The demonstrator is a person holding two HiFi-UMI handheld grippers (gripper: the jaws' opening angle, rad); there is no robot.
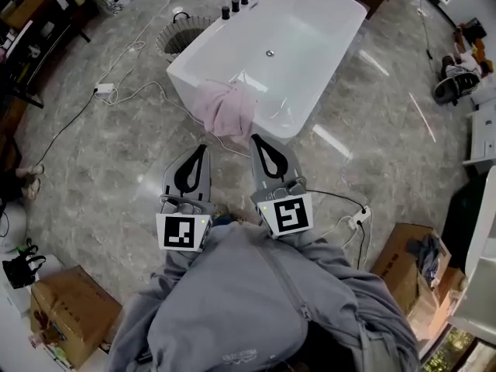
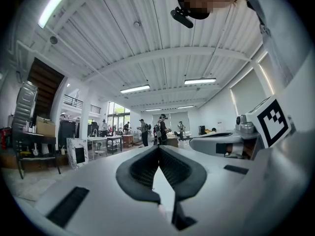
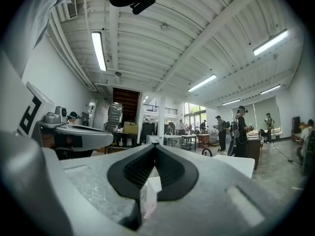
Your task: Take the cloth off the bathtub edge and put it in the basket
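Directly ahead, the pink cloth (image 1: pixel 225 108) drapes over the near rim of the bathtub (image 1: pixel 325 60), just past the right gripper (image 1: pixel 260 144), the nearer of 2; it and the left gripper (image 1: pixel 201 153) are shut, empty.

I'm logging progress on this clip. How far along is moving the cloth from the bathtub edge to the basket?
Done: nothing yet; the pink cloth hangs over the white bathtub's near edge. In hand: nothing; the left gripper and right gripper are both shut and empty, short of the tub. Left: grasp the cloth, carry it to the basket on the floor beside the tub, and drop it in.
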